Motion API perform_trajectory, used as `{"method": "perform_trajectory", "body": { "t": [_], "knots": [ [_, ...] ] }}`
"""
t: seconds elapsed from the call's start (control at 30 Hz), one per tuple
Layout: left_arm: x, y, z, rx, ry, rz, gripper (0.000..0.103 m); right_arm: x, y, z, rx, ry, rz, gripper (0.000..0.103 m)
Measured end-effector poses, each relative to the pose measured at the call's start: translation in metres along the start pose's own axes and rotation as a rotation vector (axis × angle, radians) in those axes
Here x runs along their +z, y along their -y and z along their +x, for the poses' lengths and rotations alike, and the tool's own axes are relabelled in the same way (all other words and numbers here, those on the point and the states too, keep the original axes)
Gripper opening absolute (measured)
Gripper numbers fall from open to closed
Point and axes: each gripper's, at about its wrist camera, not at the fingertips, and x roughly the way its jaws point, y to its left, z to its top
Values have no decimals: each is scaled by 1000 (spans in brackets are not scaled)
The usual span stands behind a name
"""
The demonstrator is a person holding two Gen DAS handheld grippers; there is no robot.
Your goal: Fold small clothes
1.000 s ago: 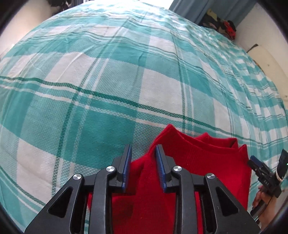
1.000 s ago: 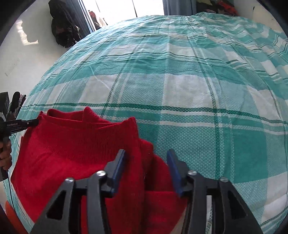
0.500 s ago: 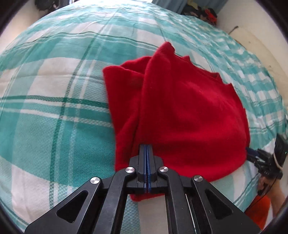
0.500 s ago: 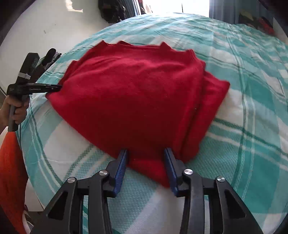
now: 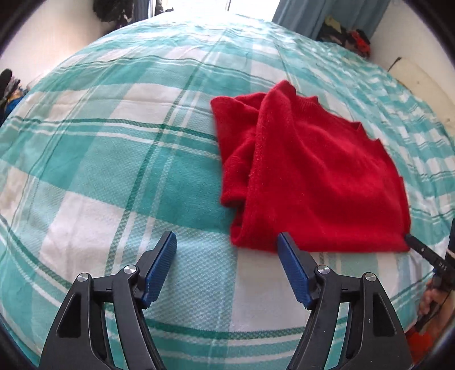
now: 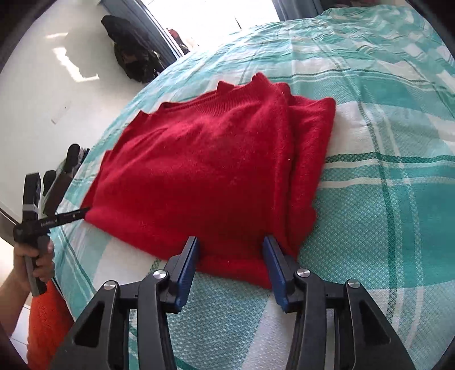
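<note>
A red sweater (image 5: 312, 170) lies folded flat on the teal-and-white plaid bedspread (image 5: 113, 170), with a sleeve layer showing along one side. My left gripper (image 5: 226, 237) stands open over bare bedspread, its jaws opening and nothing between them. Its right finger (image 5: 290, 261) is just short of the sweater's near corner. My right gripper (image 6: 231, 242) straddles the near hem of the sweater (image 6: 213, 170). Its jaws are opening, the fabric lies loose between them, and the pads do not pinch it. Each gripper also shows at the edge of the other's view.
The bed's near edge runs just behind both grippers. A hand (image 6: 31, 261) grips the left tool's handle beside an orange garment (image 6: 48, 321). Dark clothes (image 6: 133, 57) lie on the white floor, and another pile (image 5: 349, 37) sits by blue curtains (image 5: 307, 17).
The left gripper, shut on the sweater's hem half a second ago, has let go, opened wide and drawn back to the left. The right gripper's jaws have widened a little around the hem.
</note>
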Motion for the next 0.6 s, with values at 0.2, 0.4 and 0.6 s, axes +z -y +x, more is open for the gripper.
{"method": "perform_trajectory", "body": {
  "t": [0.2, 0.4, 0.6],
  "knots": [
    [-3, -35, -26, 168, 107, 8, 93, -26, -10, -86, -188, 225, -65, 86],
    [-31, -59, 35, 223, 60, 51, 102, -81, 57, -62, -329, 128, 112, 88],
    [-30, -66, 36, 199, 68, 40, 102, -94, 51, -60, -371, 206, 27, 93]
  ]
}}
